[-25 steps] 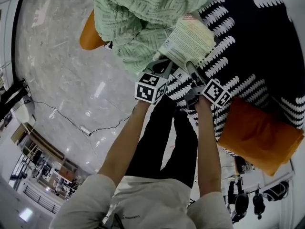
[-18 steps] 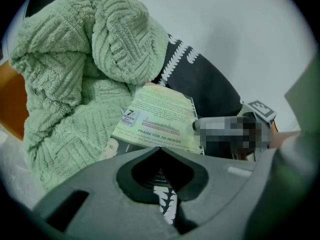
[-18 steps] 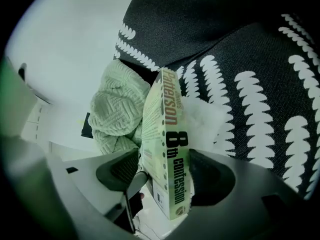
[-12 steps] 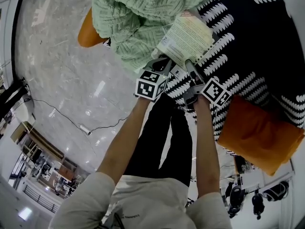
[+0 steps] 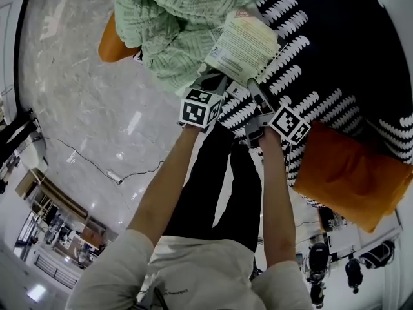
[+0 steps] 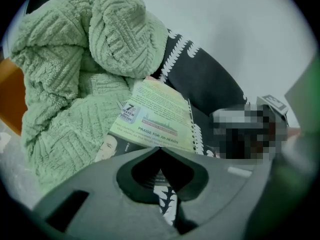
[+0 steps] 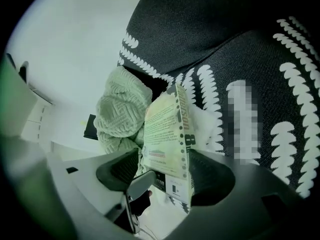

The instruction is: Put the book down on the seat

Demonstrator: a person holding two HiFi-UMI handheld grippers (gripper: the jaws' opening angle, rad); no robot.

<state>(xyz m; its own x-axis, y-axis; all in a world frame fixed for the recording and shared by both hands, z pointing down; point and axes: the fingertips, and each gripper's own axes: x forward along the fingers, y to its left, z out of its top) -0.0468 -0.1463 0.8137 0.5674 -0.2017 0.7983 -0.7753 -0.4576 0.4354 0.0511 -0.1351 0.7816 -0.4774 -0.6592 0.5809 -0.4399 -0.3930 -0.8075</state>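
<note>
You've got the book (image 5: 245, 44) out in front of you between both tools, and here's why it sits so steady. Your left gripper (image 5: 216, 81) pinches the near left corner, jaws drawn together with the cover's edge caught at their tips. Your right gripper (image 5: 253, 88) clamps the near right corner by the spiral binding, a jaw on either side of it. With two corners held, the thin cover can't flop or fall open on the way down. The book sits printed side up over the black-and-white patterned seat (image 5: 348, 63), and its far left edge lies against the green knitted blanket (image 5: 161, 18) heaped at the seat's left end. Whether the underside touches the fabric yet, I can't tell. That blanket is the thing to mind: let go here and I judge the left side may ride up on the knit, leaving the book crooked or sliding toward the near edge. The bare patterned stretch to the right, between the blanket and the orange cushion (image 5: 348, 173) at the near right, looks the better landing spot. You're close, I reckon: lower it flat, then part both pairs of jaws and draw back toward yourself.
</note>
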